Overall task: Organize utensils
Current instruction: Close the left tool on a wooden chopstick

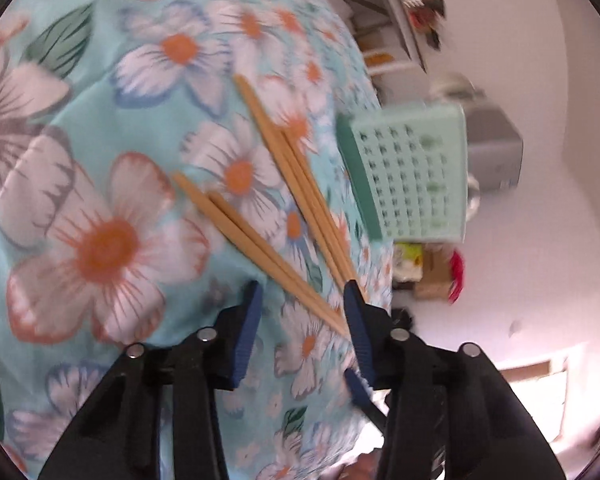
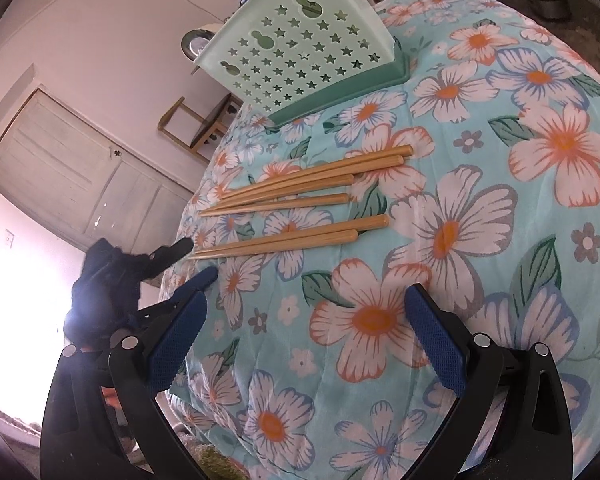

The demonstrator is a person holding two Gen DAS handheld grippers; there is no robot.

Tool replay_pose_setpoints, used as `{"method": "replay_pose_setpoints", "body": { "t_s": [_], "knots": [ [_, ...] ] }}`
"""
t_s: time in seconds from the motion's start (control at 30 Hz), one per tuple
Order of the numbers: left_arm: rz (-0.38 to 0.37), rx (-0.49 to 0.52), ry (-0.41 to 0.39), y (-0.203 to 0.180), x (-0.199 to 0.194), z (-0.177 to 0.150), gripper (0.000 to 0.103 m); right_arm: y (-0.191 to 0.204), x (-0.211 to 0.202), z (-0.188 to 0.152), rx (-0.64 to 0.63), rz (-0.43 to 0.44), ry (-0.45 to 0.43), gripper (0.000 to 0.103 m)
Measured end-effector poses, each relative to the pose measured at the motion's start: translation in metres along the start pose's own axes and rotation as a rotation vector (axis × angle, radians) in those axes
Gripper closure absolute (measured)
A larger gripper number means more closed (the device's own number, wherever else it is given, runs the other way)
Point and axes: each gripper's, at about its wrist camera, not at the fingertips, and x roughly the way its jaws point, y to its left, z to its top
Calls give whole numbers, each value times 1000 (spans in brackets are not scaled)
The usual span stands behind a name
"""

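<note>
Chopstick pair point(image 1: 260, 248) — tips between left gripper point(image 1: 304, 320) jaws, unpinched.

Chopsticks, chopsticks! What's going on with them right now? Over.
Left gripper open at the chopsticks' thin tips, gripping nothing. Right gripper open, empty. Six chopsticks flat on flowered cloth. Green holder beyond them; nothing in the way.

Two fisheye cameras, each riding on a hand-held gripper, look forward along the fingers and slightly down onto a flowered tablecloth point(image 2: 480, 128). The left view sits close at the table's edge, tilted and blurred. The right view looks across the table from another side. Both take in the chopsticks point(image 1: 236, 226) point(image 2: 300, 200) and the green basket point(image 1: 412, 176) point(image 2: 300, 44).
</note>
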Motion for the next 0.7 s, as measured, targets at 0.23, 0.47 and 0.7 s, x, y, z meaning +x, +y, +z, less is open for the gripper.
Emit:
{"method": "replay_pose_setpoints", "body": {
  "t_s": [0.23,0.47,0.7],
  "knots": [
    [19,-101,-29,9,4,10,86,0,1,0,1,1,0,8],
    [38,-72,-46,8,2,7,92,1,2,1,2,2,0,8],
    [48,-55,-26,10,-17,-7,91,0,1,1,3,5,-3,8]
  ]
}}
